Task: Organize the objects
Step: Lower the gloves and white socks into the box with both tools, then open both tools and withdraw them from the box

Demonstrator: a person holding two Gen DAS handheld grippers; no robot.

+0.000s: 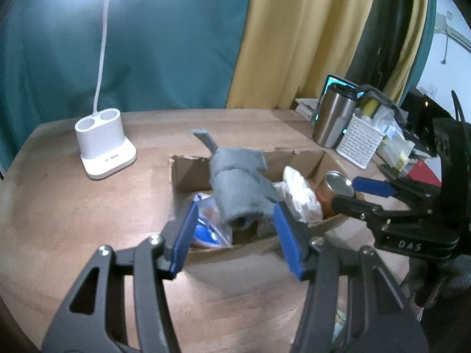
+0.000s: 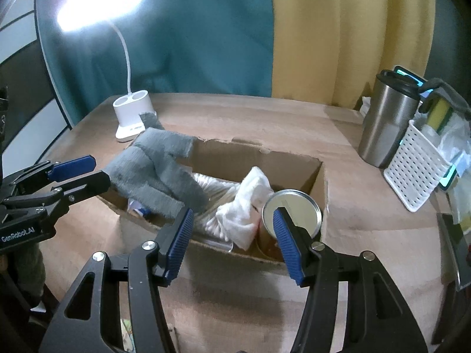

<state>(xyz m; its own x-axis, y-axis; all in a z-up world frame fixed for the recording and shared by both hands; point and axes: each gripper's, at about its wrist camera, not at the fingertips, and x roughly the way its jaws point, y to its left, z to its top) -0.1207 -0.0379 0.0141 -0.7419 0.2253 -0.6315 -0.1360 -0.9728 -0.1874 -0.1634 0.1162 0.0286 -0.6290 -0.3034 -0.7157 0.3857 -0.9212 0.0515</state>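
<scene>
An open cardboard box stands on the wooden table. A grey rolled cloth hangs blurred over the box's left part, touching neither gripper. In the box lie a white crumpled cloth, a tin can with a silver lid, a pack of cotton swabs and a blue packet. My left gripper is open just before the box, below the grey cloth. My right gripper is open over the box's near edge, its right finger by the can.
A white desk lamp base stands at the back left. A steel tumbler and a white perforated basket with sponges and bags stand at the right. Teal and yellow curtains hang behind.
</scene>
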